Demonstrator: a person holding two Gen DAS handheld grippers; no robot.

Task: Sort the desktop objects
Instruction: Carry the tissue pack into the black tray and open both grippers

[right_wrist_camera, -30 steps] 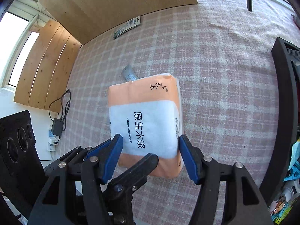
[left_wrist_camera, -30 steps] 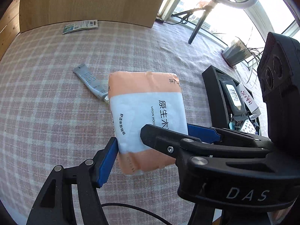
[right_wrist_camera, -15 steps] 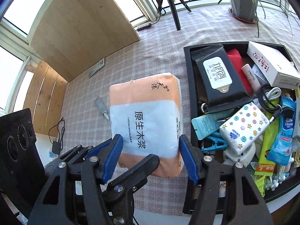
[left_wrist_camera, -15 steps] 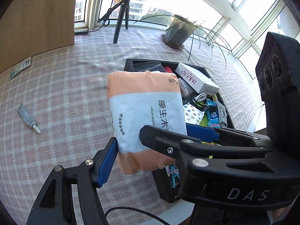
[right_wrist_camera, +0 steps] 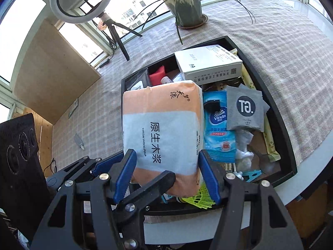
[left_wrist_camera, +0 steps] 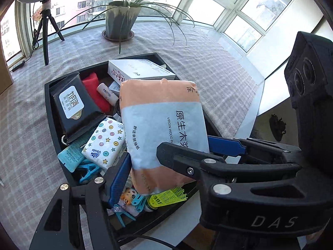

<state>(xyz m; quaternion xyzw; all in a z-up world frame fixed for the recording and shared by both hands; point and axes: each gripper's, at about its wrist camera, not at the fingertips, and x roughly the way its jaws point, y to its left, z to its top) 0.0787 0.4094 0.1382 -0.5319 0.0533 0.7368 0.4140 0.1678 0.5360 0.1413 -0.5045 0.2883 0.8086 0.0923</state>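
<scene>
An orange and white tissue pack point(left_wrist_camera: 162, 125) hangs in the air, gripped by both grippers at once. In the left wrist view my left gripper point(left_wrist_camera: 172, 160) is shut on its near end, blue pads pressing either side. In the right wrist view my right gripper point(right_wrist_camera: 166, 175) clamps the same tissue pack point(right_wrist_camera: 162, 125) across its width. Under it lies a black tray point(left_wrist_camera: 49, 108) crowded with a black wipes pack point(left_wrist_camera: 72, 106), a white box point(left_wrist_camera: 141, 69), a star-print tissue pack point(left_wrist_camera: 104, 143), blue wipes point(right_wrist_camera: 218, 125) and a grey pouch point(right_wrist_camera: 245, 110).
A potted plant point(left_wrist_camera: 120, 23) stands behind the tray on the checked tablecloth. A ring light on a tripod point(right_wrist_camera: 83, 2) and a wooden board point(right_wrist_camera: 52, 73) are at the back left. A small tube point(right_wrist_camera: 79, 141) lies left of the tray. The table's edge point(right_wrist_camera: 312, 156) runs close to the tray.
Both grippers have carried the tissue pack sideways from over the bare tablecloth to above the black tray, rolling as they went. The grip on the pack is unchanged.
</scene>
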